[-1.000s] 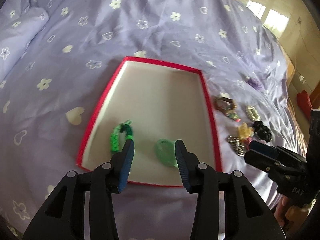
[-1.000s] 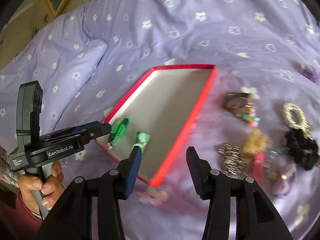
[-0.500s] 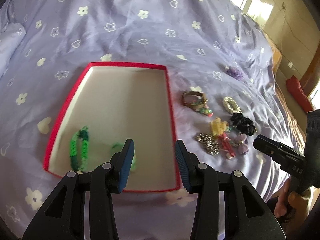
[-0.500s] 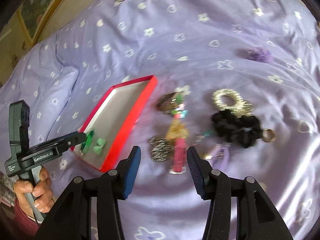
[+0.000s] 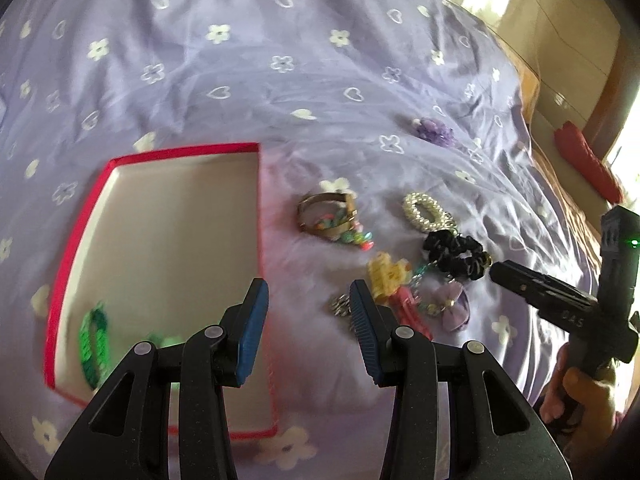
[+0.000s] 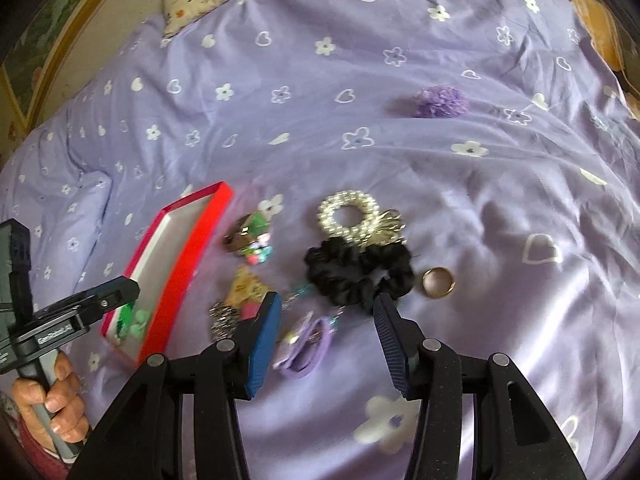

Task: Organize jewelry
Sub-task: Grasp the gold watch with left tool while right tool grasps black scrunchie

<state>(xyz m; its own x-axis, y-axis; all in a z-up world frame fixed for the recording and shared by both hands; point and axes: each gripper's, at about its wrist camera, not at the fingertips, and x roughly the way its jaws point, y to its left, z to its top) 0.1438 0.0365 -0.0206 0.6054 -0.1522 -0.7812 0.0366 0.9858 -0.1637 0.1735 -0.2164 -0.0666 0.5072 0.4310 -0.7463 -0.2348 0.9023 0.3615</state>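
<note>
Purple hair tie [image 6: 306, 346] between parted jaws

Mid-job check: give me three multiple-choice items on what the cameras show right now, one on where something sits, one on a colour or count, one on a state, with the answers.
1. Where does the black scrunchie lie?
A. inside the red tray
B. on the purple bedspread, right of the tray
C. between the left gripper's fingers

2. What colour are the two pieces already in the red tray?
A. green
B. black
C. gold

3. How does the right gripper stand?
A. shut on the gold ring
B. shut with nothing in it
C. open, holding nothing

Answers: 1 B, the scrunchie rests on the purple bedspread beside the pearl band, outside the tray; 2 A, the green bracelet and a second green piece lie in the near corner; 3 C, the fingers are spread above the pile and grip nothing.
</note>
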